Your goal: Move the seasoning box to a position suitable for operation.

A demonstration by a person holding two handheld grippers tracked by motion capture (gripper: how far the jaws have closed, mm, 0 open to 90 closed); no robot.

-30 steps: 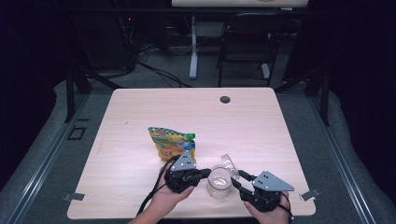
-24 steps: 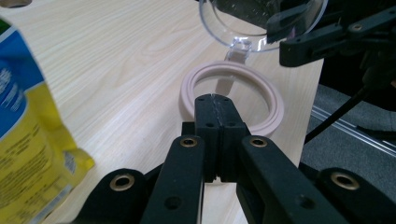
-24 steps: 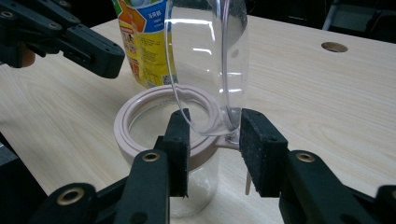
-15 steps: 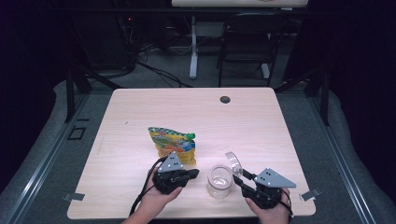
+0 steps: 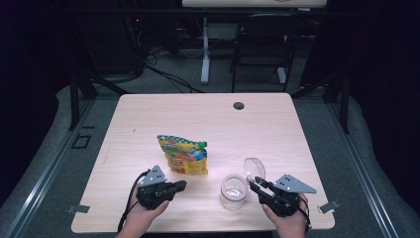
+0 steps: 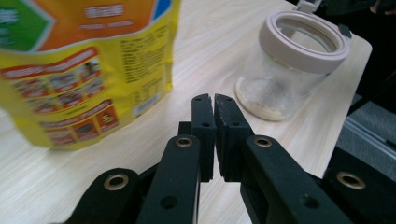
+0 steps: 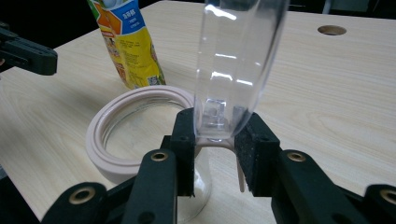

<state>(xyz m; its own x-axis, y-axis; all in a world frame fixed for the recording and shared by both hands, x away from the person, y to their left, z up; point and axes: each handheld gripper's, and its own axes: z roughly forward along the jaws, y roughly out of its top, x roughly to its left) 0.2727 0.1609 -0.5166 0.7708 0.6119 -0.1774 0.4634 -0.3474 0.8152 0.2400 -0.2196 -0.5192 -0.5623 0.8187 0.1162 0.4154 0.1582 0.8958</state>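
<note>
A glass jar (image 5: 234,191) (image 6: 289,70) with a pale pink rim (image 7: 121,116) stands near the table's front edge, a little powder in its bottom. Its clear hinged lid (image 5: 255,168) (image 7: 238,46) stands upright, swung open to the right. My right gripper (image 5: 251,182) (image 7: 215,126) has just been closing, and its pads now press on the lid's lower edge. My left gripper (image 5: 183,184) (image 6: 214,100) lies low to the jar's left with its pads together; they have just eased apart by a hairline, with nothing between them. A yellow snack bag (image 5: 183,154) (image 6: 70,70) (image 7: 126,42) lies just beyond it.
A wooden table (image 5: 148,124) with a round cable hole (image 5: 239,105) (image 7: 331,30) near its far edge. Beyond it, on the dark floor, are a desk leg and a chair base. The table's front edge runs close under both hands.
My left gripper has drawn away from the jar to the left, toward the snack bag. The lid has swung further open to the right in my right gripper.
</note>
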